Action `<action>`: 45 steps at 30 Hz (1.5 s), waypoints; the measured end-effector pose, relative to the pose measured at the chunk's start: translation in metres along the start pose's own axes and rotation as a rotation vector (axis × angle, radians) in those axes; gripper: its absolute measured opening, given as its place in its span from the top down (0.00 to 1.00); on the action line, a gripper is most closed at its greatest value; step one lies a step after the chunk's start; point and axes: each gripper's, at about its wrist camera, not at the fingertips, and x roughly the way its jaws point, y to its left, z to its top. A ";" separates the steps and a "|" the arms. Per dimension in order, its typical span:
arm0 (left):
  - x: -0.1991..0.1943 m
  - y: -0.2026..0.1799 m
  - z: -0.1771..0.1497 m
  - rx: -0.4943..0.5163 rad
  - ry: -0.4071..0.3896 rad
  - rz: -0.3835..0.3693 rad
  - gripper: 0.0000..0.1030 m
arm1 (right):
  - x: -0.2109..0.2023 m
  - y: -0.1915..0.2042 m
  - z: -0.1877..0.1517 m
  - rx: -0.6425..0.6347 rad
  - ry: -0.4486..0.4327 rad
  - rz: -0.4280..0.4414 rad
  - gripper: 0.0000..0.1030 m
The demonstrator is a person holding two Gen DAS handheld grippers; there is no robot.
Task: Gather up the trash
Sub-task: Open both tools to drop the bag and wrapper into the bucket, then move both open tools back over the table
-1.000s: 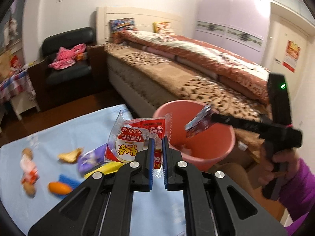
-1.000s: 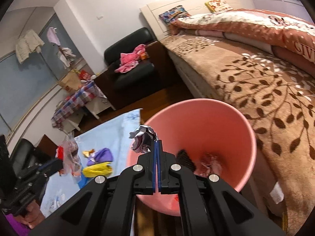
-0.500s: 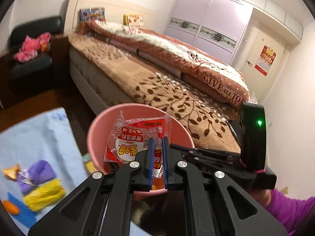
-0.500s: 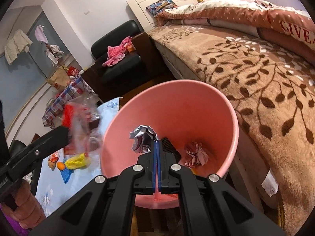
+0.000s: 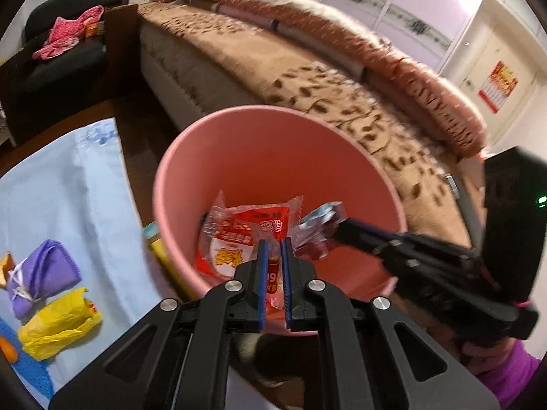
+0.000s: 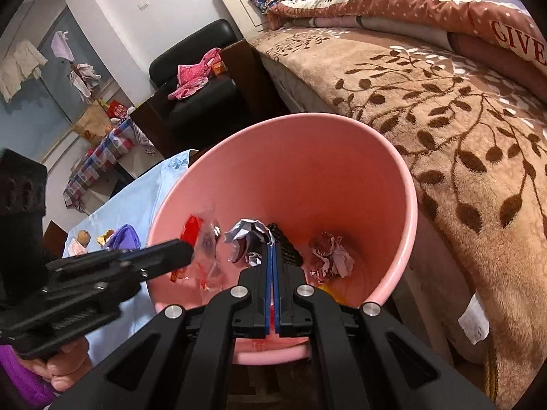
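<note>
Drop-off step: both tongs hang over the pink bin (image 5: 273, 157). Left tongs (image 5: 272, 249) pinch a red wrapper (image 5: 239, 235); right tongs (image 6: 272, 249) clamp crumpled foil (image 6: 248, 239). Next both should let go, then return for table (image 5: 68, 188) litter at nine o'clock.

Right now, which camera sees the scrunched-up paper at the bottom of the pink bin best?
The right wrist view: it looks into the pink bin and shows the crumpled paper on its floor. In the left wrist view that paper is not visible.
</note>
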 end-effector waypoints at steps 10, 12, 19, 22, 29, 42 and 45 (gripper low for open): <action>-0.004 0.021 0.004 0.005 -0.019 0.126 0.93 | 0.001 -0.001 0.002 0.017 0.024 -0.008 0.99; -0.006 0.022 0.004 0.003 -0.014 0.128 0.93 | 0.002 -0.001 0.002 0.013 0.029 -0.009 0.99; -0.013 0.015 -0.007 0.020 0.016 0.147 0.93 | 0.013 -0.005 0.012 -0.038 0.037 0.010 1.00; -0.018 0.015 -0.013 0.002 0.028 0.141 0.93 | 0.017 -0.007 0.017 -0.041 0.040 0.040 1.00; -0.029 0.015 -0.018 -0.029 0.016 0.148 0.93 | 0.025 0.002 0.022 -0.089 0.062 0.054 0.98; -0.054 0.013 -0.012 -0.068 -0.042 0.096 0.79 | 0.010 0.012 0.018 -0.086 0.058 0.078 0.68; -0.063 0.011 -0.012 -0.067 -0.077 0.089 0.63 | 0.004 0.014 0.017 -0.083 0.049 0.084 0.66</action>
